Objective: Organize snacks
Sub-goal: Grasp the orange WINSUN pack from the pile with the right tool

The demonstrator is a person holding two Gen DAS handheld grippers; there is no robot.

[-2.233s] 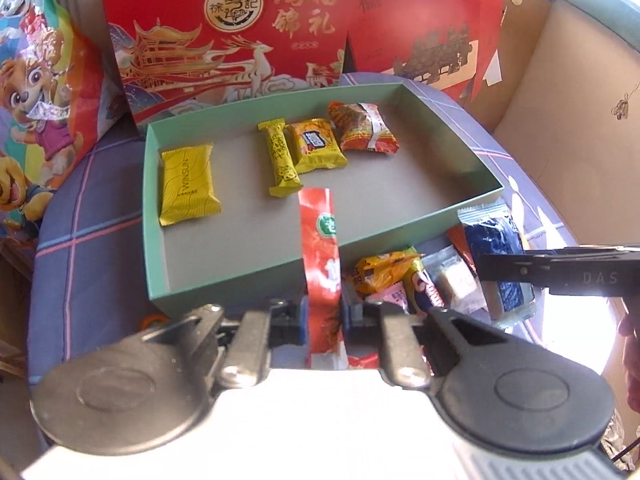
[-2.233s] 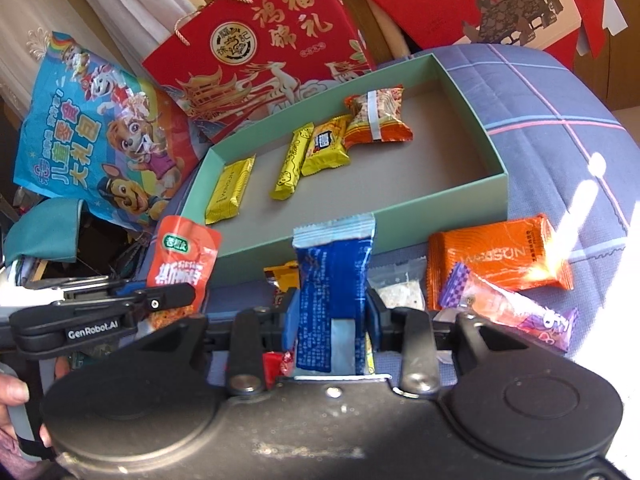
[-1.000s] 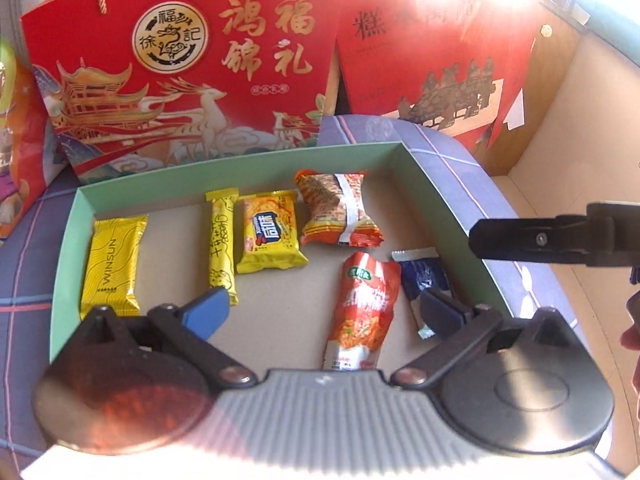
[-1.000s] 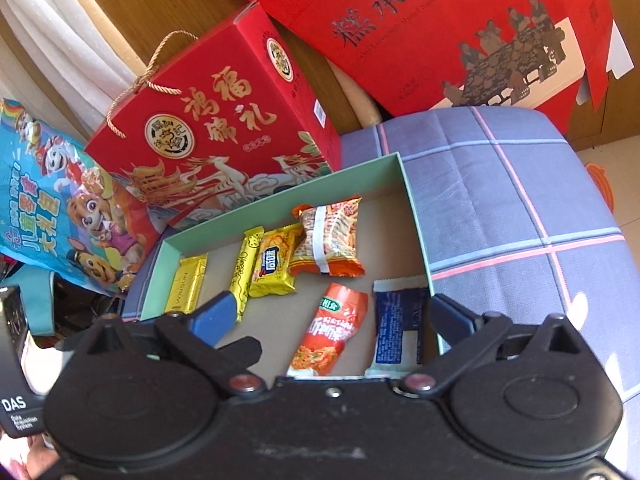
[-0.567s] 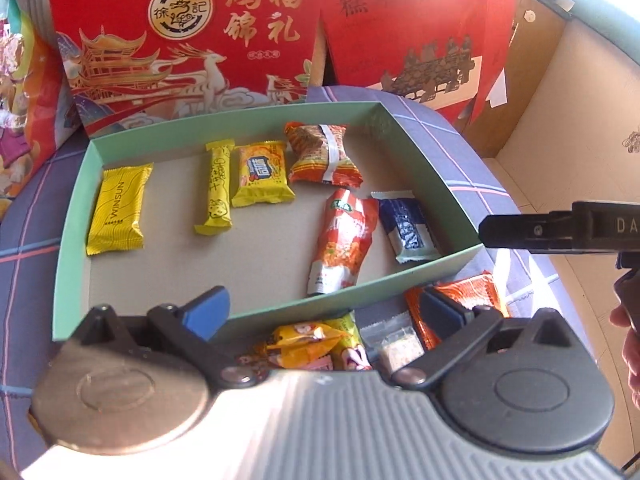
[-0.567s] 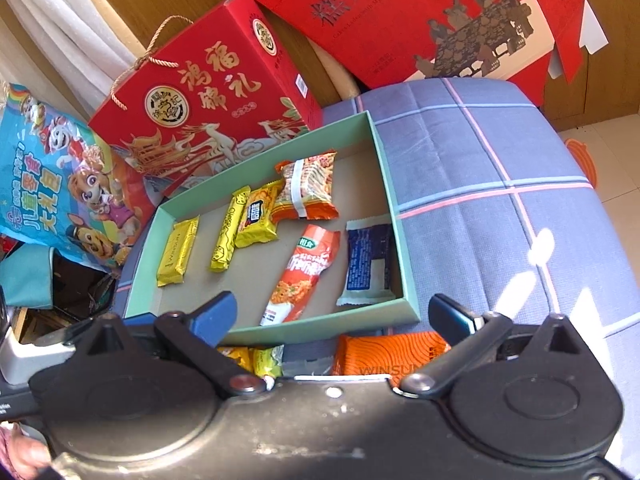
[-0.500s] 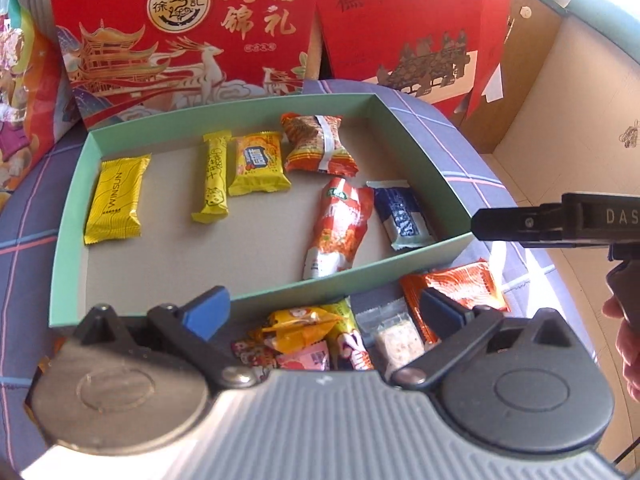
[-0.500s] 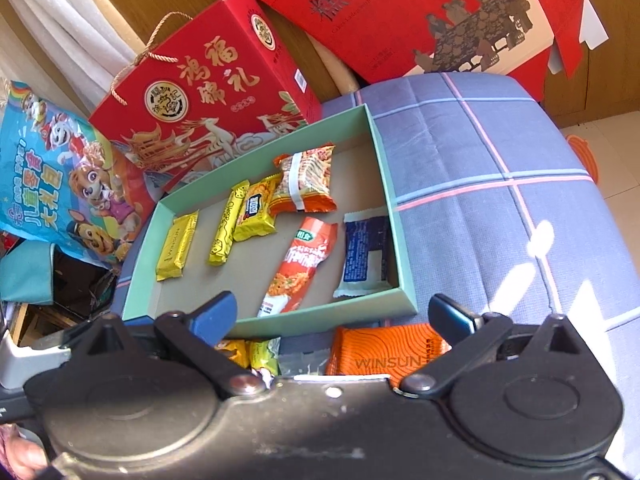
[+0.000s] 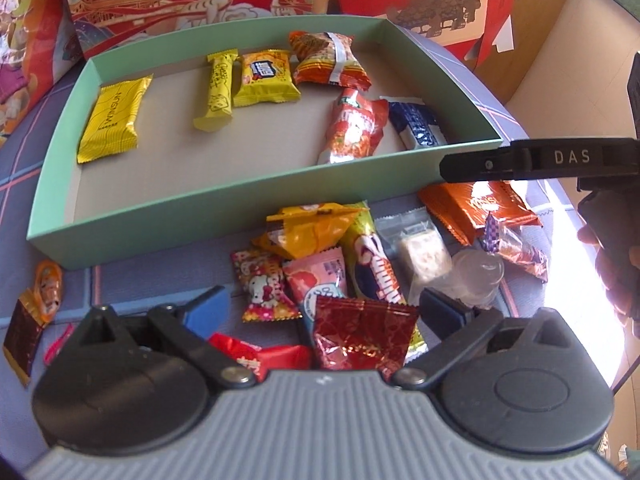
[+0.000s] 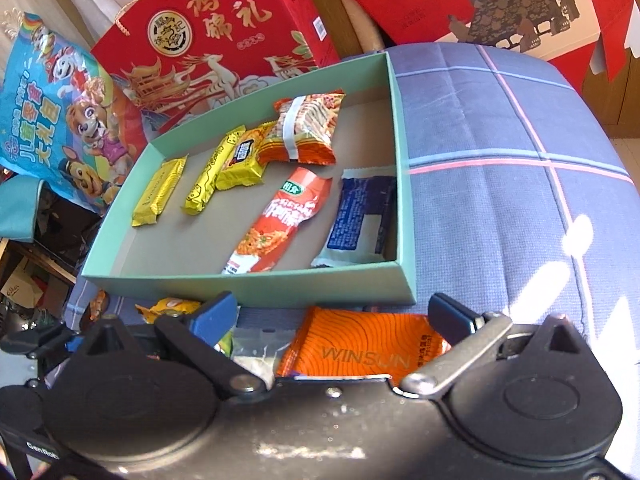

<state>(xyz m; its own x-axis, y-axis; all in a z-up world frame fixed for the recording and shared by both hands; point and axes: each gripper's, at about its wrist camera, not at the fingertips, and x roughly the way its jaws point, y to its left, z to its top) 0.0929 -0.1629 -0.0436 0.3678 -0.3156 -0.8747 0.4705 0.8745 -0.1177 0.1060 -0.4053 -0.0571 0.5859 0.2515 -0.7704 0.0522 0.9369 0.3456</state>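
While both tools gape wide, holding nothing, left tool (image 9: 320,306) hangs over loose snack pile (image 9: 340,264) before green tray's (image 9: 168,208) near wall. Right tool (image 10: 334,314) over orange WINSUN pack (image 10: 368,348), same wall. Red pouch (image 10: 280,220), blue pack (image 10: 360,216) inside tray's right end.

Right gripper (image 10: 334,312) has its fingers spread wide, sitting over a shiny orange WINSUN snack packet (image 10: 368,350) just outside the shallow green cardboard tray (image 10: 404,200). Inside the tray a long red-orange pouch (image 10: 280,220) lies beside a dark blue wrapped packet (image 10: 360,216).
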